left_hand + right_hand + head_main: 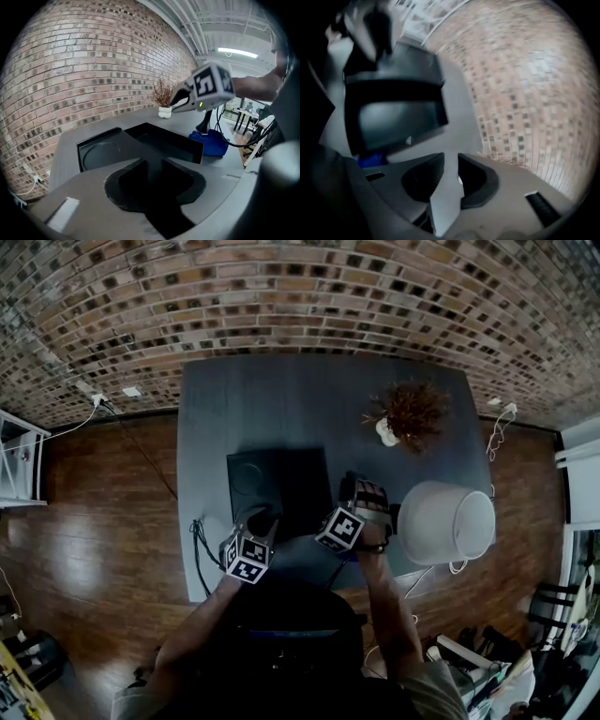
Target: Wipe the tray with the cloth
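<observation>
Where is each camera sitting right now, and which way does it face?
Head view: on the person's head, looking steeply down at the table, tray and plant; both forearms show.
Left gripper view: on the left gripper, facing across the tray toward the brick wall; its fingers grip the tray's edge, right gripper ahead.
Right gripper view: on the right gripper, blurred, facing the tray; open fingers show.
Shared: tray everywhere; blue cloth in both gripper views.

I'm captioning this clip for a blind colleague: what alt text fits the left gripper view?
The left gripper grips the near edge of a black tray on a grey table before a brick wall. A blue cloth lies on the table beside the tray, the right gripper hovers above, and a small potted plant stands behind.
</observation>
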The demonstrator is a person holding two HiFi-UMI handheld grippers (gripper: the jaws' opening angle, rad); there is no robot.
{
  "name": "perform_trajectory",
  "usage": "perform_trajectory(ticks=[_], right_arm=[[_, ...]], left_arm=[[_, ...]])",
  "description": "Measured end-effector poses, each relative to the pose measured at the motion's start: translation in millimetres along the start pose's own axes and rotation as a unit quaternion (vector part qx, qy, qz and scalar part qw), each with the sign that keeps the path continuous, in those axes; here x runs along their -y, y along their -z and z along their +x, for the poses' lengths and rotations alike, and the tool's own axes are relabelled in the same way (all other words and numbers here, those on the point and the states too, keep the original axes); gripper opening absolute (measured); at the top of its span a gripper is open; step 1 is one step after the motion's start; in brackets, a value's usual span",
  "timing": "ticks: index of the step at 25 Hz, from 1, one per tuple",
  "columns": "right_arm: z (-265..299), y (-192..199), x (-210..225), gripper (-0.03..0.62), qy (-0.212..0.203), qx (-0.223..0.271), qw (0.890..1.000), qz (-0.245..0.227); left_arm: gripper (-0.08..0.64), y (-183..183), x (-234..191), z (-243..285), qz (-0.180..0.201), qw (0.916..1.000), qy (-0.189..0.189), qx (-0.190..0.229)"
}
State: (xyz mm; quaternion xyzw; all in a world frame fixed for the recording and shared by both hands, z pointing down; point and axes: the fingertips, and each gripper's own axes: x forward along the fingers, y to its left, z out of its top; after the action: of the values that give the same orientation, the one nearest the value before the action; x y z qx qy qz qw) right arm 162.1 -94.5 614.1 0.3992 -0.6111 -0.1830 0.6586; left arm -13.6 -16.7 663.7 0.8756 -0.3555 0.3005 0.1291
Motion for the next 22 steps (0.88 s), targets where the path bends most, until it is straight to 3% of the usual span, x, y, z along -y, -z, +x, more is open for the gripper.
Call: perform_trajectory(ticks=[1, 3, 4, 6, 7, 8, 10, 13, 14, 16, 18, 19, 20, 21, 22], right_arm=[[-25, -8, 10, 0.109, 0.0, 0.041, 0.997, 0.061], [-79, -19, 18, 0.109, -0.022, 0.122, 0.978, 0.169], [-101, -19, 12, 0.109, -0.043, 0.144, 0.968, 0.2], [-123, -4, -27, 0.129, -0.106, 0.14, 0.959, 0.221], [-123, 8, -55, 0.328, -0.145, 0.12, 0.956, 0.225], [-116, 22, -84, 0.437, -0.179, 0.094, 0.953, 0.227], [-93, 53, -131, 0.439, -0.212, 0.039, 0.95, 0.224], [-49, 87, -161, 0.437, -0.22, -0.022, 0.945, 0.243], [-35, 93, -166, 0.436, -0.23, -0.033, 0.936, 0.266], [-14, 103, -178, 0.436, -0.278, -0.045, 0.9, 0.332], [-7, 115, -184, 0.336, -0.326, -0.049, 0.859, 0.392], [-9, 122, -185, 0.189, -0.345, -0.052, 0.846, 0.403], [-15, 127, -185, 0.172, -0.362, -0.056, 0.839, 0.401], [-25, 127, -179, 0.163, -0.371, -0.058, 0.841, 0.39], [-39, 119, -165, 0.158, -0.365, -0.05, 0.851, 0.375]], left_arm=[[0.11, -1, 0, 0, 0.001, 1.0, 0.0, 0.0], [0.11, -3, -1, 0, 0.005, 1.0, 0.0, 0.003], [0.11, -3, 0, 0, 0.006, 1.0, 0.0, 0.004], [0.11, -2, -1, -2, 0.007, 1.0, 0.0, 0.005], [0.11, -1, -1, -3, 0.007, 1.0, -0.001, 0.006], [0.11, -1, -2, -4, 0.008, 0.9999, -0.003, 0.007], [0.11, 0, -3, -5, 0.011, 0.9999, -0.008, 0.01], [0.11, 0, -2, -3, 0.014, 0.9998, -0.011, 0.013], [0.11, 0, -1, -3, 0.014, 0.9998, -0.01, 0.014], [0.11, -1, 2, -2, 0.014, 0.9997, -0.01, 0.015], [0.11, -2, 4, -1, 0.015, 0.9997, -0.009, 0.017], [0.11, -3, 5, 0, 0.015, 0.9997, -0.009, 0.018], [0.11, -4, 6, 0, 0.015, 0.9997, -0.009, 0.02], [0.11, -4, 7, 0, 0.016, 0.9996, -0.008, 0.022], [0.11, -5, 7, -1, 0.016, 0.9996, -0.006, 0.025]])
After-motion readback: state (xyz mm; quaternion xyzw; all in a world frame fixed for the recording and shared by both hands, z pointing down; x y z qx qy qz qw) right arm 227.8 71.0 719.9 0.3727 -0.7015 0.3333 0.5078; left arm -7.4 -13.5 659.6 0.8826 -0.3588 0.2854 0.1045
